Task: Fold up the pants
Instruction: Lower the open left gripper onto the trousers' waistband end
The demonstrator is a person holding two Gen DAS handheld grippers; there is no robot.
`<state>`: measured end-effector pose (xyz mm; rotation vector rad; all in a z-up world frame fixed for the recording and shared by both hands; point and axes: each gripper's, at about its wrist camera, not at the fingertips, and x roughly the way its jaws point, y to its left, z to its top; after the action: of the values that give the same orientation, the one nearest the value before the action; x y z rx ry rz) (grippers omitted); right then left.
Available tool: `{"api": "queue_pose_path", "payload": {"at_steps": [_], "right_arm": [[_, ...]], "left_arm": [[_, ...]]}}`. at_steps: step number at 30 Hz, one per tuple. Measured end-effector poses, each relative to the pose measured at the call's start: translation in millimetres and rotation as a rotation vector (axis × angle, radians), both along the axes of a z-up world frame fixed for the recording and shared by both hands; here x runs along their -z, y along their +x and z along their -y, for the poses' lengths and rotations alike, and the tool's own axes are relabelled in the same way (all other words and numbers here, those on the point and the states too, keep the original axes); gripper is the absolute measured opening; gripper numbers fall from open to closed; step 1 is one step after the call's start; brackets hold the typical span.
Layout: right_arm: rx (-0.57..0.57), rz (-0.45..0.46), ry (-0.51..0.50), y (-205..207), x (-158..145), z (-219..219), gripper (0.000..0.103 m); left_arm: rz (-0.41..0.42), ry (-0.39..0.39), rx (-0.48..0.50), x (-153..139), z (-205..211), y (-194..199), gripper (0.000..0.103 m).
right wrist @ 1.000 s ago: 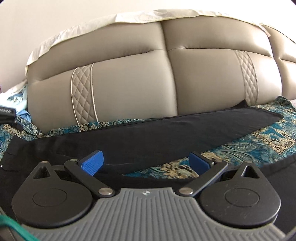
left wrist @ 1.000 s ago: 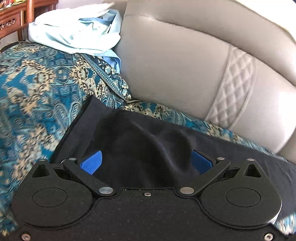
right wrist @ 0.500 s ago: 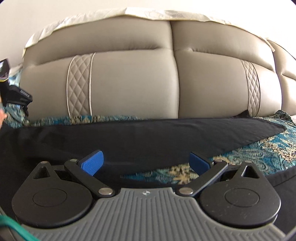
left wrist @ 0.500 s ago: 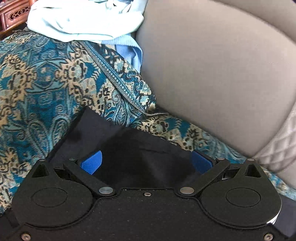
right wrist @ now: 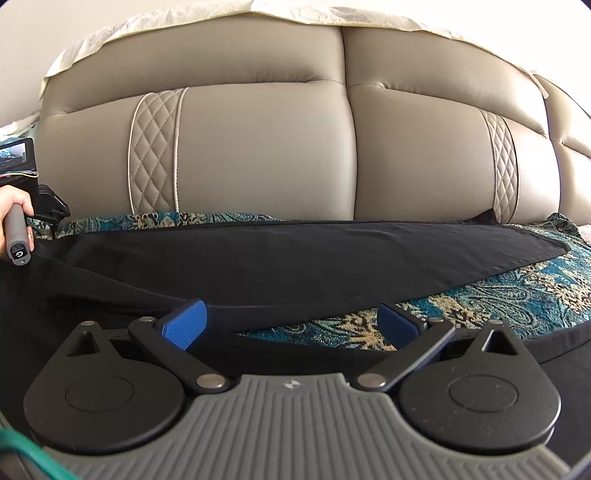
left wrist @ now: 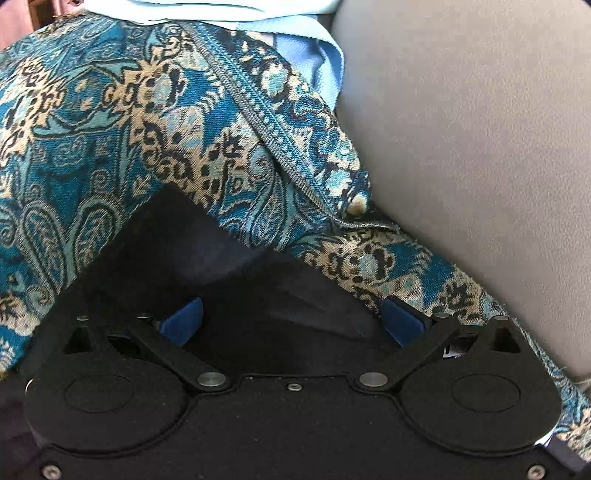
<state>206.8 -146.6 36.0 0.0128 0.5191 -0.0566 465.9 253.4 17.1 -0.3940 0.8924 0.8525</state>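
The black pants [right wrist: 332,258] lie lengthwise on the sofa seat, one leg running right along the backrest, the other leg [right wrist: 554,343] nearer me. My right gripper [right wrist: 291,325] is open just above the crotch area, where a wedge of patterned cover shows between the legs. In the left wrist view, a corner of the pants [left wrist: 229,266] lies flat between the blue pads [left wrist: 183,321] of my left gripper [left wrist: 291,321], which is open low over the cloth. A hand holds the left gripper [right wrist: 40,206] at the far left of the right wrist view.
A teal and gold patterned cover [left wrist: 110,129] drapes the seat and the armrest. The grey leather backrest [right wrist: 258,155] rises close behind the pants. Light blue clothes [left wrist: 295,33] are piled on the armrest top. A pale cloth [right wrist: 184,26] lies along the backrest's top.
My left gripper has moved forward and down toward the pants' corner by the armrest. The right gripper has shifted slightly; the hand with the left gripper now shows at its left edge.
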Motion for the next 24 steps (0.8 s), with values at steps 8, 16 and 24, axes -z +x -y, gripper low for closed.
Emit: {"api": "queue_pose_path", "payload": {"at_steps": [8, 16, 24], "right_arm": [[0.012, -0.015, -0.002, 1.9, 0.6, 0.0, 0.103], [0.011, -0.021, -0.030, 1.6, 1.9, -5.3, 0.103], [0.018, -0.046, -0.064, 5.4, 4.7, -10.0, 0.103]], "left_arm": [[0.055, -0.047, 0.032, -14.3, -8.3, -14.2, 0.030], [0.019, -0.046, -0.050, 3.6, -12.2, 6.6, 0.103], [-0.050, 0.111, -0.026, 0.0, 17.5, 23.1, 0.022]]}}
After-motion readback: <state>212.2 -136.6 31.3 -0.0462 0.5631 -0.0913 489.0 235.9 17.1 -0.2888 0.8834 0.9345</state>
